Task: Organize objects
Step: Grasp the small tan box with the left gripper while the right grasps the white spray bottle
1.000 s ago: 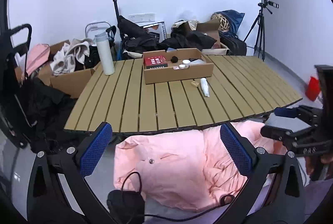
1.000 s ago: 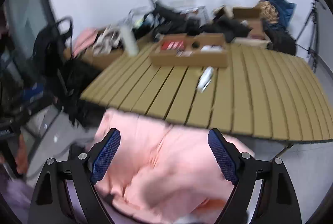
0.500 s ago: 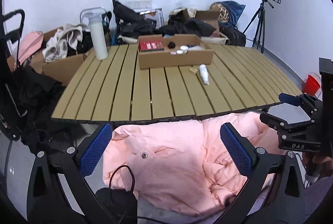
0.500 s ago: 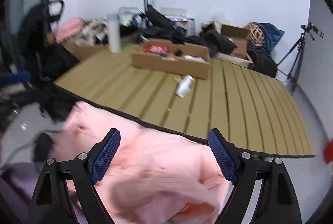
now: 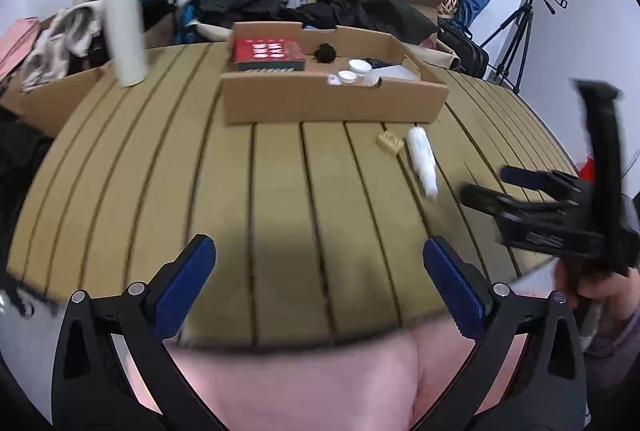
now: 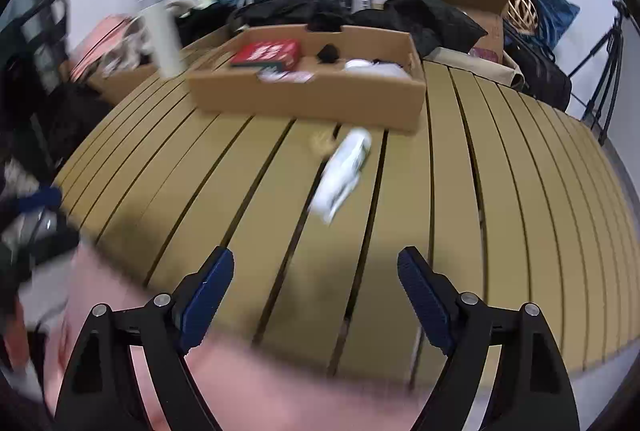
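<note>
The box [image 5: 332,99] at 12 o'clock already holds some things. The white tube [image 5: 421,155] and small block [image 5: 389,142] wait outside. Left gripper [image 5: 320,287] and right gripper [image 6: 315,295] are wide, holding nothing.

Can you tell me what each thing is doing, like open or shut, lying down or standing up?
Left gripper: jaws open, empty.
Right gripper: jaws open, empty.
White tube: lying on the table.
Cardboard box: open on top.
White bottle: standing upright.
Red book: lying flat in the box.
</note>
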Demonstrator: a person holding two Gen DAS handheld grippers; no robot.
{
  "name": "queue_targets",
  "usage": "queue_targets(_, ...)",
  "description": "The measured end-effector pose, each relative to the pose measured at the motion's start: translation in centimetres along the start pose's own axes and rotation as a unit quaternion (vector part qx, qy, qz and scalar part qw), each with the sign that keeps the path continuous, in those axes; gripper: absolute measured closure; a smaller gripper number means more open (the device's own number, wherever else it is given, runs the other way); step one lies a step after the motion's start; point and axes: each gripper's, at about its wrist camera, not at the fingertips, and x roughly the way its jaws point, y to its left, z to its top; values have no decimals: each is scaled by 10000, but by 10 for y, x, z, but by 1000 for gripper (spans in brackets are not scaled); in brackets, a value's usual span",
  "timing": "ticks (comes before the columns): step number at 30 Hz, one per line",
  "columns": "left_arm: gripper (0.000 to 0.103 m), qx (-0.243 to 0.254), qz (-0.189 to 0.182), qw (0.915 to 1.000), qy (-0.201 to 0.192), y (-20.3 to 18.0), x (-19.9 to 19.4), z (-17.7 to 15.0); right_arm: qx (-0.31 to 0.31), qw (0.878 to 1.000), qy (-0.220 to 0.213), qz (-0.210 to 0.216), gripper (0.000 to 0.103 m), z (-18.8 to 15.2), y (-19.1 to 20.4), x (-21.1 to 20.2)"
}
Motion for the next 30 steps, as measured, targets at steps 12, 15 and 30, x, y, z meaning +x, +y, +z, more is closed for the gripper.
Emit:
queue_targets(12, 0, -615, -174, 9953, 733, -42, 134, 66, 241, 9982, 400, -365, 73, 12, -51, 66)
queue_targets(15, 0, -275, 335, 9965, 715, -68, 157, 75, 580, 9969, 412, -340, 73, 4, -82, 56)
queue_targets(30, 73, -190, 814, 9953, 494, -97, 170, 68, 861, 9959, 253, -125, 73, -20, -105, 35)
